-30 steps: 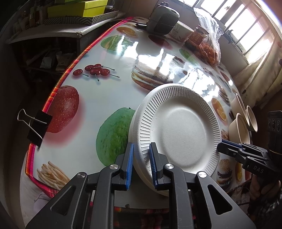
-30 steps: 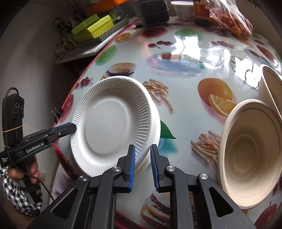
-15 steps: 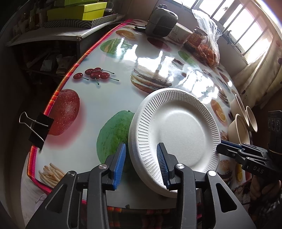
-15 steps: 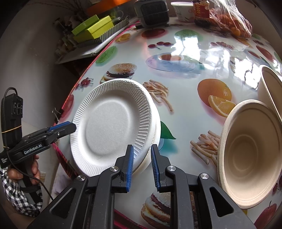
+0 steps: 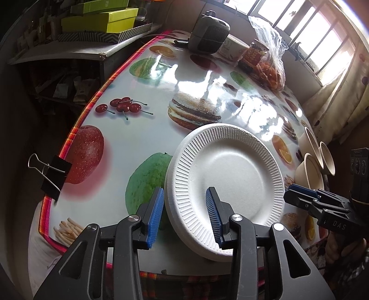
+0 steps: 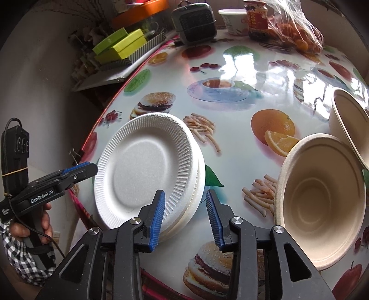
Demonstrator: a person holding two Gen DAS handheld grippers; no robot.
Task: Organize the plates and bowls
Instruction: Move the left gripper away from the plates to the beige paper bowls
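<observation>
**Two grippers spread at the rim of a stack of white plates**

At the far left of the left wrist view, a black binder clip [image 5: 54, 176] gripped the table [image 5: 129, 147] edge, over a glossy cloth printed with fruit and burgers. Right of it, the left gripper [image 5: 184, 215] had its blue pads parted, straddling the near-left rim of a stack of white foam plates [image 5: 230, 182]; neither pad visibly pressed on the rim. How many plates lay in the stack was hard to count. Further right, three beige bowls [image 5: 310, 172] stood close together by the table edge, partly hidden behind one another.

In the right wrist view, a hand [image 6: 34, 228] at the left edge held the other tool, its sleeve cut off by the frame. The same plates sat near the table's left edge. The right gripper [image 6: 185, 218] was opening, its pads either side of the stack's near-right rim, apparently without contact. To the right, one bowl [image 6: 322, 193] filled the frame and a second [image 6: 350, 120] was cut off. At the back, a dark appliance [image 6: 196, 23], jar [image 6: 257, 18] and bag of orange fruit [image 6: 297, 30] looked small and distorted.
</observation>
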